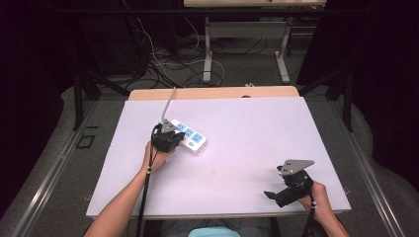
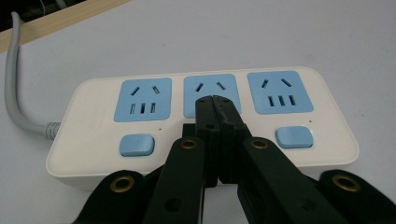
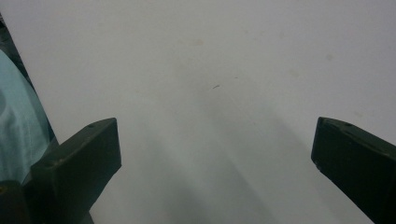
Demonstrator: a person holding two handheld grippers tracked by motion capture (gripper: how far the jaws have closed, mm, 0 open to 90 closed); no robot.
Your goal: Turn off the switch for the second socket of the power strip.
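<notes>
White power strip (image 1: pixel 190 136) lying flat on the white table (image 1: pixel 257 148), left of centre in the high view, slightly angled. Three blue socket faces on top, three blue switch buttons below them in the left gripper view. Grey cord (image 2: pixel 14 93) leaving the strip's left end at the left edge of that frame, curving up toward the table's wooden far edge (image 2: pixel 60 18).

Left gripper (image 2: pixel 213 99) over the strip, fingers pressed together, tips meeting on the lower part of the middle socket face (image 2: pixel 212 88). Nothing pinched between them. Middle switch button hidden behind the fingers; left button (image 2: pixel 136 145) and right button (image 2: pixel 293 137) showing either side. Left hand (image 1: pixel 157 157) in the high view just below the strip.

Right gripper (image 1: pixel 276 196) low at the lower right of the high view, near the table's front edge, well apart from the strip. Fingers (image 3: pixel 84 158) spread wide in the right gripper view, bare table surface between them. Pale blue-green cloth (image 3: pixel 18 126) at the left edge of that frame.
</notes>
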